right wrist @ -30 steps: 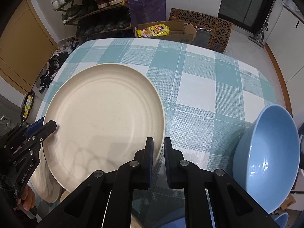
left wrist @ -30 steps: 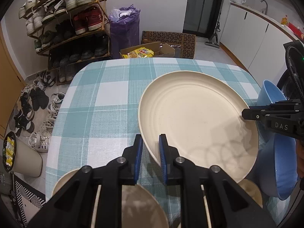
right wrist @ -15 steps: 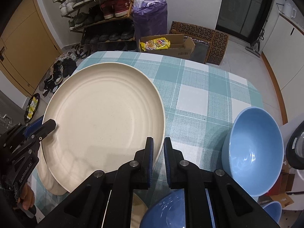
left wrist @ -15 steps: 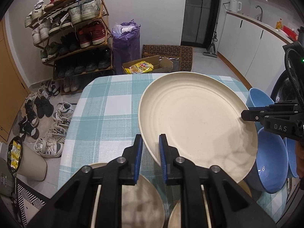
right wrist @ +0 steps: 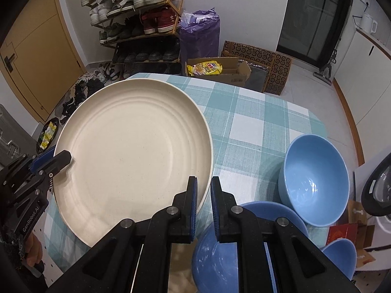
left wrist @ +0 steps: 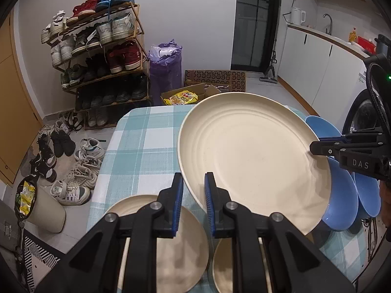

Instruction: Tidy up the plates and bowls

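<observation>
A large cream plate hangs tilted above the checked tablecloth, held at opposite rims. My left gripper is shut on its near-left rim. On the other rim my right gripper is shut as well. Below the plate lie two smaller cream plates. Three blue bowls stand at the table's right side, partly hidden behind the plate in the left wrist view.
Beyond the table's far edge are a shoe rack, a purple bag and a cardboard box. Loose shoes and a bin sit on the floor to the left. A washing machine stands at the right.
Both grippers have risen together with the cream plate in their grip. The table has dropped away beneath, so the smaller plates, the bowls and more floor show.
</observation>
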`<action>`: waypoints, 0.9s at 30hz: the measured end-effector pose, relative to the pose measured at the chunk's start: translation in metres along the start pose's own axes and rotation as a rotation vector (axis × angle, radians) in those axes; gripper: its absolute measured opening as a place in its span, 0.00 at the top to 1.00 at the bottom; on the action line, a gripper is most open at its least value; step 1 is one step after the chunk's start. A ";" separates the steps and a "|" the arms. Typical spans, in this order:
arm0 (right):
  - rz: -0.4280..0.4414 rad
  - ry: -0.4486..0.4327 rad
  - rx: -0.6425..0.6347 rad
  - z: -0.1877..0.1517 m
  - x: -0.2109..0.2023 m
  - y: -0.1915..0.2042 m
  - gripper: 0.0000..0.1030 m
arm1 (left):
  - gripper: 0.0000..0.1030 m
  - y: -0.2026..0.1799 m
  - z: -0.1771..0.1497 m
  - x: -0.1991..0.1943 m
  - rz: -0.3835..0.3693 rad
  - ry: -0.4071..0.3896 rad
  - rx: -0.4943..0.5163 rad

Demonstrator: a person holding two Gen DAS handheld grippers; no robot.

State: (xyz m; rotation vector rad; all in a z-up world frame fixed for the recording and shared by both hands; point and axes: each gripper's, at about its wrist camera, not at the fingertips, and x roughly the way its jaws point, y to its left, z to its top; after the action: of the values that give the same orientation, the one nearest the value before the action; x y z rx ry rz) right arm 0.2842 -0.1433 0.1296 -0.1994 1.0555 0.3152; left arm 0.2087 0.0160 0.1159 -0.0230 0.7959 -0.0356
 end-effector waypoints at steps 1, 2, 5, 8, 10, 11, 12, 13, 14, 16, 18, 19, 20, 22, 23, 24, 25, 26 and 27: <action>-0.004 -0.003 -0.004 -0.003 -0.003 0.002 0.89 | 0.85 -0.001 -0.002 -0.002 0.000 -0.001 0.001; -0.005 -0.003 -0.006 -0.005 -0.004 0.003 0.89 | 0.85 -0.001 -0.005 -0.005 0.002 -0.002 0.004; -0.003 -0.009 -0.011 -0.014 -0.009 0.007 0.89 | 0.85 -0.002 -0.013 -0.012 0.003 -0.008 0.006; 0.000 -0.015 -0.013 -0.022 -0.012 0.010 0.89 | 0.85 -0.003 -0.020 -0.018 0.006 -0.012 0.007; 0.003 -0.017 -0.016 -0.027 -0.014 0.013 0.89 | 0.85 -0.003 -0.024 -0.023 0.008 -0.016 0.006; 0.002 -0.017 -0.020 -0.031 -0.016 0.015 0.89 | 0.85 -0.003 -0.027 -0.026 0.009 -0.020 0.005; 0.002 -0.018 -0.025 -0.035 -0.017 0.017 0.89 | 0.85 -0.001 -0.028 -0.028 0.010 -0.022 0.003; 0.003 -0.019 -0.030 -0.039 -0.018 0.019 0.89 | 0.85 -0.001 -0.031 -0.030 0.013 -0.025 0.002; 0.004 -0.019 -0.033 -0.041 -0.019 0.020 0.89 | 0.85 -0.001 -0.033 -0.033 0.015 -0.029 0.000; 0.006 -0.021 -0.041 -0.047 -0.020 0.023 0.89 | 0.85 -0.001 -0.039 -0.038 0.017 -0.035 -0.001; 0.010 -0.023 -0.045 -0.053 -0.022 0.025 0.89 | 0.85 -0.002 -0.044 -0.041 0.020 -0.039 0.002; 0.012 -0.027 -0.045 -0.057 -0.024 0.025 0.89 | 0.85 -0.002 -0.045 -0.042 0.021 -0.041 0.003; 0.013 -0.029 -0.046 -0.060 -0.025 0.026 0.89 | 0.85 -0.003 -0.048 -0.043 0.024 -0.042 0.005; 0.015 -0.036 -0.047 -0.065 -0.026 0.026 0.89 | 0.85 -0.004 -0.052 -0.044 0.025 -0.044 0.008; 0.014 -0.041 -0.049 -0.068 -0.027 0.026 0.89 | 0.85 -0.005 -0.055 -0.045 0.024 -0.044 0.010; 0.015 -0.042 -0.047 -0.072 -0.027 0.026 0.89 | 0.85 -0.005 -0.058 -0.045 0.024 -0.042 0.011; 0.017 -0.040 -0.046 -0.076 -0.026 0.026 0.89 | 0.85 -0.006 -0.061 -0.044 0.024 -0.038 0.012; 0.016 -0.040 -0.046 -0.079 -0.025 0.026 0.89 | 0.85 -0.008 -0.065 -0.044 0.024 -0.034 0.014; 0.015 -0.039 -0.046 -0.082 -0.023 0.026 0.89 | 0.84 -0.008 -0.067 -0.043 0.025 -0.031 0.015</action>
State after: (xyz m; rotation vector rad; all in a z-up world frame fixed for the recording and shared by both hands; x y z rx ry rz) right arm 0.1976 -0.1476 0.1101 -0.2261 1.0117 0.3560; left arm 0.1305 0.0089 0.0997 0.0006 0.7646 -0.0180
